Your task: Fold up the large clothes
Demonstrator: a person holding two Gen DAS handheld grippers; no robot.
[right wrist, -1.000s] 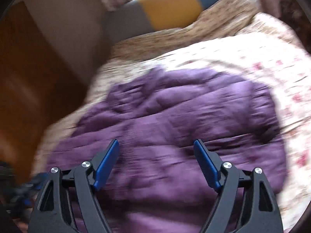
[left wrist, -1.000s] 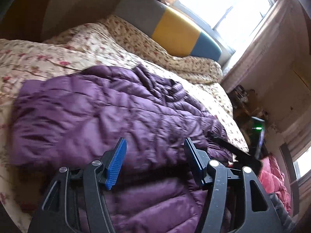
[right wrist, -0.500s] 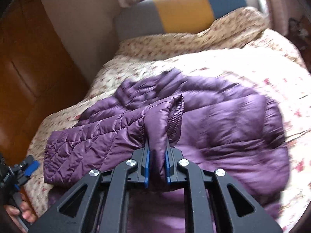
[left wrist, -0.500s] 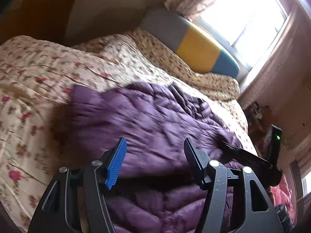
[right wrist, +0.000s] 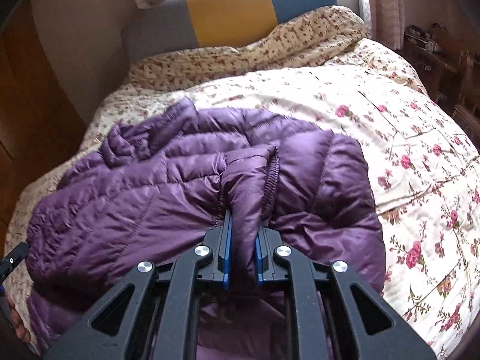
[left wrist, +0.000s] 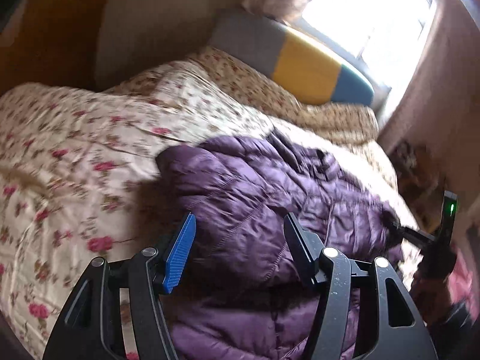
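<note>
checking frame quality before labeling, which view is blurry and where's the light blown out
Left wrist view: motion blur smears the floral bedspread and purple jacket, and the window is blown out white. Right wrist view: sharp, evenly lit, jacket stitching crisp around the right gripper. Both show fisheye bending at the edges.

Black fingers (left wrist: 300,252), blue ribbed pads (left wrist: 180,255)

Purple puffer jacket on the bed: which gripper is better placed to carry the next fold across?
Right. The right gripper is shut on a sleeve cuff of the purple puffer jacket, probably ready to carry it over. The left gripper is open above the jacket, gripping nothing.
</note>
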